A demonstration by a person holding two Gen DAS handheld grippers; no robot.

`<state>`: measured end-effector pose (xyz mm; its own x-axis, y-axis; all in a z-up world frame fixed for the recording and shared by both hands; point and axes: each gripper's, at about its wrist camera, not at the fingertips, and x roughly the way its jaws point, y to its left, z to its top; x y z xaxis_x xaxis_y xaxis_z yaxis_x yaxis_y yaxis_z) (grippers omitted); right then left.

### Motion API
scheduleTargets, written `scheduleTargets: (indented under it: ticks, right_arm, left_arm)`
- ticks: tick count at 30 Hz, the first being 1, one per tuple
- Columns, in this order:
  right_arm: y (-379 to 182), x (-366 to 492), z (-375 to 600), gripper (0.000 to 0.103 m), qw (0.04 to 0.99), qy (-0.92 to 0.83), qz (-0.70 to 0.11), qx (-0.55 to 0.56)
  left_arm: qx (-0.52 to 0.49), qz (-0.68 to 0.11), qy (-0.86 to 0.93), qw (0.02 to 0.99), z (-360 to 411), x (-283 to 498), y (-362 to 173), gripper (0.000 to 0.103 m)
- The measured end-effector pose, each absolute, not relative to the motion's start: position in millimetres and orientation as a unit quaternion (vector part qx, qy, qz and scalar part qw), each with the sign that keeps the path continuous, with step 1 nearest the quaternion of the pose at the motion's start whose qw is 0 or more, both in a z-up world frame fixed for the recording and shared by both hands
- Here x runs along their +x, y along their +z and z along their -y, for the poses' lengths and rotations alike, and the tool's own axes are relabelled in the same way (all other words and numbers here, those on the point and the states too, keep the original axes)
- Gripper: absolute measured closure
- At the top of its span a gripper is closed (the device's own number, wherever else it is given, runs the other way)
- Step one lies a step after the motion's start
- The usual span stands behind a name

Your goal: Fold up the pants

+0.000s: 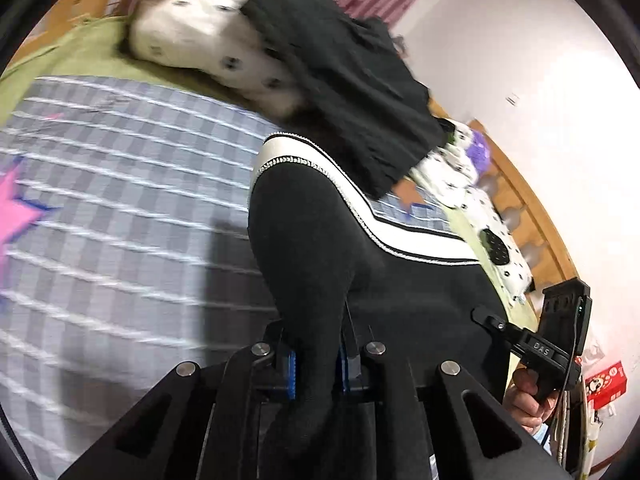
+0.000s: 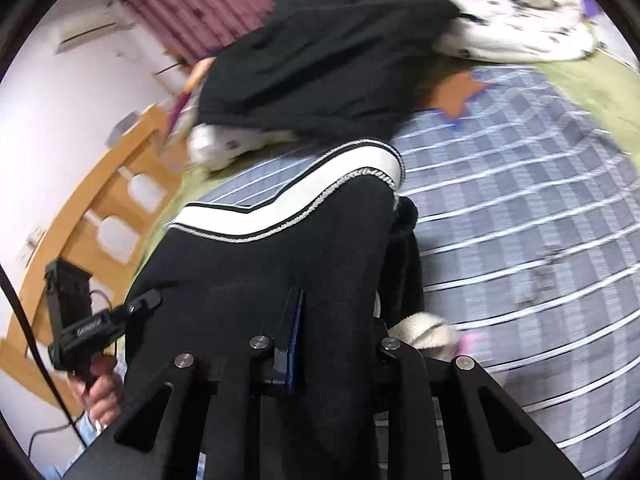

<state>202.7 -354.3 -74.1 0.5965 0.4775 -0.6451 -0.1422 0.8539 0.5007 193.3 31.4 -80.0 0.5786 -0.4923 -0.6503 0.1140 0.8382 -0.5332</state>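
Note:
The black pants (image 1: 320, 240) with a white side stripe (image 1: 304, 152) hang stretched between both grippers above the bed. My left gripper (image 1: 316, 356) is shut on a bunched black fold of the pants. My right gripper (image 2: 332, 344) is shut on the pants (image 2: 280, 248); cloth hides its right finger. The white stripe (image 2: 320, 188) curves across the top edge. In the left wrist view the right gripper (image 1: 496, 324) grips the pants' far edge. In the right wrist view the left gripper (image 2: 132, 308) does the same.
A grey checked bedsheet (image 1: 120, 208) with pink stars covers the bed. A black garment (image 1: 340, 80) lies on white spotted bedding (image 1: 208, 40) at the far side. A wooden bed frame (image 2: 92, 208) and white wall stand beyond.

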Motion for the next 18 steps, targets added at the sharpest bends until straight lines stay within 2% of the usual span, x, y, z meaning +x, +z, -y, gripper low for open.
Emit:
scheduleTargets:
  ticks: [3, 6, 7, 8, 9, 10, 11, 13, 15, 18]
  right_arm:
    - [-70.0, 203.7, 298.2, 0.083, 0.857, 0.224, -0.415, 0.206]
    - [-83.4, 208.2, 241.1, 0.082, 0.852, 0.241, -0.435, 0.162]
    - [-91.6, 209.7, 229.8, 0.081, 0.853, 0.235, -0.443, 0.143]
    - [-102.1, 210.3, 217.6, 0.079, 0.86, 0.214, -0.45, 0.109]
    - [-111.9, 208.2, 210.0, 0.071, 0.874, 0.182, -0.446, 0.056]
    - [-121.2, 208.7, 207.0, 0.068, 0.879, 0.165, -0.447, 0.015]
    - [-131.7, 208.0, 210.1, 0.068, 0.876, 0.162, -0.454, -0.004]
    - [-126.6, 207.3, 222.5, 0.056, 0.872, 0.158, -0.462, 0.012]
    - [-103.3, 202.5, 230.8, 0.061, 0.892, 0.116, -0.436, -0.008]
    - [-66.8, 193.5, 246.5, 0.061, 0.921, 0.113, -0.373, 0.018]
  left_arm:
    - [-0.187, -0.441, -0.137, 0.867, -78.5, 176.9, -83.2, 0.088]
    - [-0.164, -0.47, -0.11, 0.86, -110.9, 167.1, -112.4, 0.085]
    - [-0.172, -0.483, -0.113, 0.851, -117.1, 166.3, -129.4, 0.075]
    - [-0.179, -0.489, -0.112, 0.847, -120.4, 166.7, -140.6, 0.06]
    - [-0.178, -0.495, -0.098, 0.845, -119.7, 167.1, -151.2, 0.053]
    - [-0.158, -0.503, -0.085, 0.846, -114.8, 168.1, -155.4, 0.042]
    - [-0.138, -0.501, -0.08, 0.851, -109.0, 168.2, -151.5, 0.041]
    - [-0.074, -0.464, -0.041, 0.882, -101.7, 162.0, -130.4, 0.042]
    - [-0.046, -0.423, -0.008, 0.905, -97.9, 152.6, -111.4, 0.042]
    - [-0.022, -0.375, -0.004, 0.927, -89.2, 157.8, -90.8, 0.042]
